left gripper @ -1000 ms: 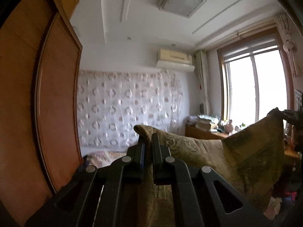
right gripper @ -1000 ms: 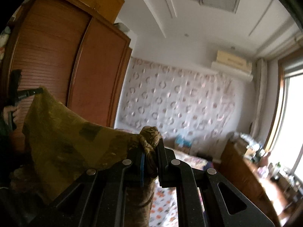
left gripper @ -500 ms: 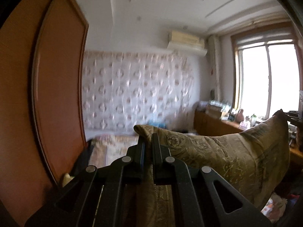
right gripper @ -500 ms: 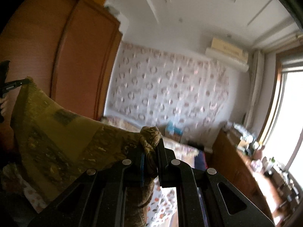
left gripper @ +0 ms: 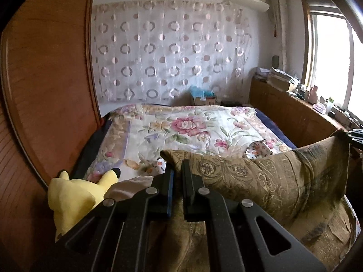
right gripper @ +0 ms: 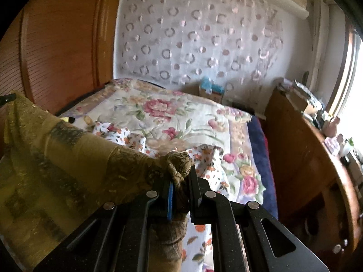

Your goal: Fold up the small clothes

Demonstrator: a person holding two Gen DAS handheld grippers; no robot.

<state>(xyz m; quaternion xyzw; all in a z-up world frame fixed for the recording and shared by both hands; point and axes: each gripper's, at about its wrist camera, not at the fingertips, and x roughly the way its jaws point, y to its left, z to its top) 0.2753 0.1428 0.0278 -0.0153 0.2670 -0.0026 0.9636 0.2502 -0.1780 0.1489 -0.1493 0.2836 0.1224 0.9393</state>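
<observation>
Olive patterned garment (left gripper: 261, 181) stretched sideways above floral bed (left gripper: 181, 131), corners clamped by left hand-held gripper (left gripper: 178, 170), right hand-held gripper (right gripper: 181, 176)

Lower part of olive-gold patterned cloth (left gripper: 261, 181) cut off by bottom edge. Right tool (left gripper: 356, 136) visible only as black tip at right edge; left tool (right gripper: 6, 97) likewise at left edge. Yellow plush toy (left gripper: 74, 195) partly hidden behind fingers. Small clutter on wooden sideboard (right gripper: 317, 149) too blurred to identify.
</observation>
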